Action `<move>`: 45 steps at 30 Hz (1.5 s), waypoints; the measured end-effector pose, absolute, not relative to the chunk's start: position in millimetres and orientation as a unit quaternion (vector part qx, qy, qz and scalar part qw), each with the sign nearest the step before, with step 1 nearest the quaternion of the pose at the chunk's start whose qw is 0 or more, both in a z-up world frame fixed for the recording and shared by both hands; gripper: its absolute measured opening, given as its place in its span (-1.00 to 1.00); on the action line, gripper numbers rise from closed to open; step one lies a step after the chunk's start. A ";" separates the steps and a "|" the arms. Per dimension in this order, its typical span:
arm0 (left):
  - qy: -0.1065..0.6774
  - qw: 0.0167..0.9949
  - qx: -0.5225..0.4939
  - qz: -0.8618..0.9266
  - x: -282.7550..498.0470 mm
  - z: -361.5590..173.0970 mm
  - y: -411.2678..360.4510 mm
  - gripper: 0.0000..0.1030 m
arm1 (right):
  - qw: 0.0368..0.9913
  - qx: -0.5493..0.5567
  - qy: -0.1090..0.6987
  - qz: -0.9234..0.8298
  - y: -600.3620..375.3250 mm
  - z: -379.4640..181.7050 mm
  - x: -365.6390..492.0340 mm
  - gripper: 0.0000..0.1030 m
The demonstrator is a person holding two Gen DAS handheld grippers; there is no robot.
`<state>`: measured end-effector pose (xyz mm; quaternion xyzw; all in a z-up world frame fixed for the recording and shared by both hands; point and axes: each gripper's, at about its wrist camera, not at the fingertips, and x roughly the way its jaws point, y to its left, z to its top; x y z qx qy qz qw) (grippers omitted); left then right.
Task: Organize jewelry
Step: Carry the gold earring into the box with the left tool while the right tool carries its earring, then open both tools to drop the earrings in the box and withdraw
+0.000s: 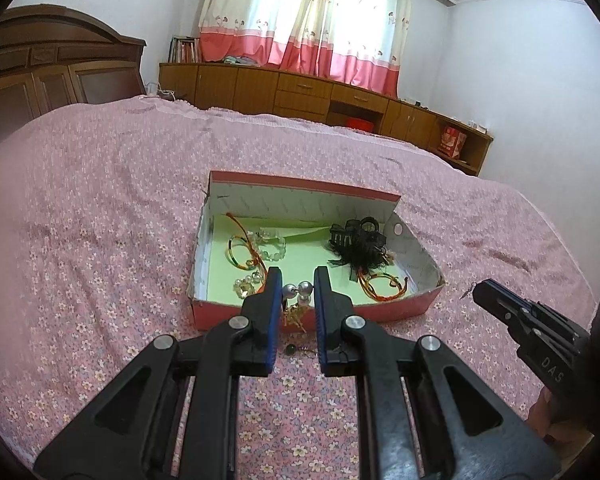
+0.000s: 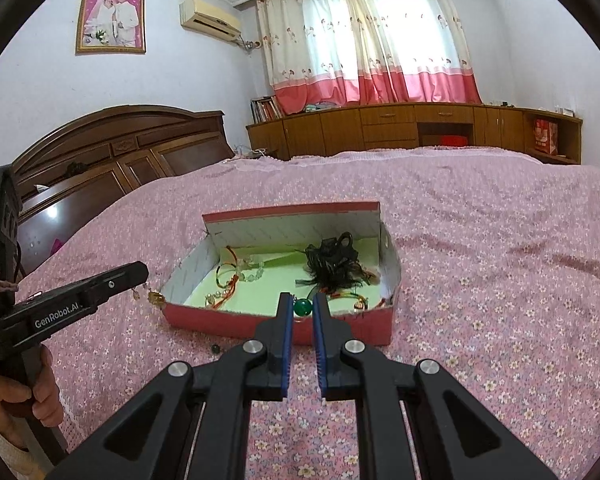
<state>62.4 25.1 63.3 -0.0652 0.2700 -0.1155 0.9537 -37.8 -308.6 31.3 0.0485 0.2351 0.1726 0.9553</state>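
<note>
A red cardboard box [image 1: 396,316] [image 2: 340,330] with a green lining lies open on the bed. Inside are a green bangle [image 1: 236,250], a crystal bracelet [image 1: 274,246], orange cords [image 1: 380,286] and black hair clips [image 1: 360,236] [image 2: 332,258]. My left gripper [image 1: 298,276] [image 2: 144,274] hangs over the box's near wall, shut on a silver-pearl ornament [image 1: 298,290] with a gold pendant dangling below. My right gripper [image 2: 302,300] [image 1: 478,292] is to its right, also at the near wall, shut on a green bead ornament [image 2: 303,307]. A small dark bead with a gold hook [image 1: 293,350] [image 2: 216,347] lies on the bedspread before the box.
The pink flowered bedspread [image 1: 100,240] stretches all round the box. A dark wooden headboard [image 2: 112,160] is at the left, low wooden cabinets [image 2: 400,124] under the curtained window behind. A hand [image 2: 16,396] grips the left gripper's handle.
</note>
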 end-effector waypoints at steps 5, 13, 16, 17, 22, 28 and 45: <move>0.263 0.956 -0.060 -0.115 67.4 67.8 23.7 -0.86 | 0.958 0.048 0.221 0.175 -305.9 38.2 -32.2 -0.78; 0.260 0.957 -0.058 -0.112 82.9 66.5 23.7 -0.86 | 0.961 0.047 0.204 0.179 -300.3 45.7 -21.6 -0.78; 0.261 0.958 -0.057 -0.107 90.0 63.5 25.1 -0.86 | 0.962 0.047 0.203 0.178 -298.7 44.3 -13.3 -0.78; 0.261 0.958 -0.056 -0.105 93.2 62.1 25.4 -0.86 | 0.962 0.048 0.204 0.177 -298.1 43.5 -9.9 -0.78; 0.268 0.957 -0.052 -0.094 108.9 51.8 27.3 -0.86 | 0.962 0.043 0.212 0.169 -294.5 35.2 10.2 -0.78; 0.294 0.950 -0.054 -0.084 131.6 32.1 29.9 -0.86 | 0.958 0.034 0.237 0.161 -288.6 17.7 35.9 -0.78; 0.355 0.931 -0.039 -0.077 157.9 -0.1 26.0 -0.81 | 0.930 0.052 0.327 0.157 -289.5 -21.3 77.5 -0.74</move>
